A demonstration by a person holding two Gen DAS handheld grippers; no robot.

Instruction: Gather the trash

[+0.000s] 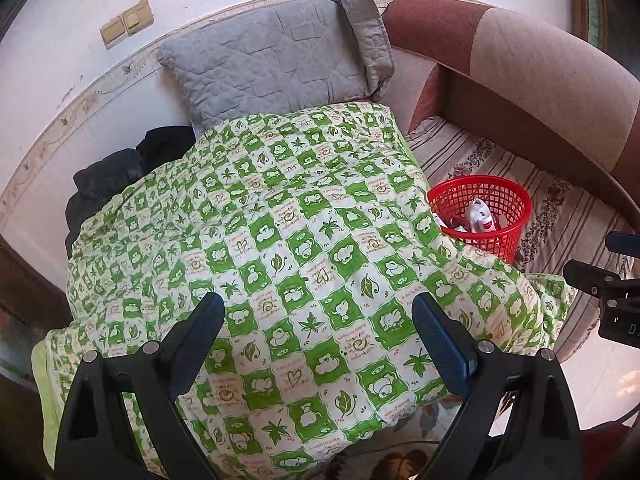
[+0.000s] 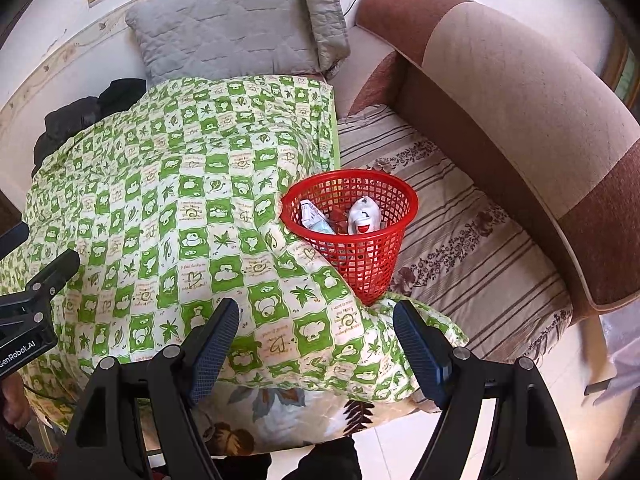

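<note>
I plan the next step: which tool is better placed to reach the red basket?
Probably the right tool: the basket sits just beyond its open tips. From the left tool, also open, it lies far to the right.

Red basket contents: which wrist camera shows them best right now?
The right wrist view: the red mesh basket sits near centre, showing a white bottle with a red label and a pale packet. In the left wrist view, the green checked quilt hides the basket's near side.

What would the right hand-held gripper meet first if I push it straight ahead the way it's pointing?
Most likely the green checked quilt, which fills the space between and beyond the open right hand-held gripper. The red basket sits slightly right of that line, so it would probably be missed; depth is hard to judge.
</note>
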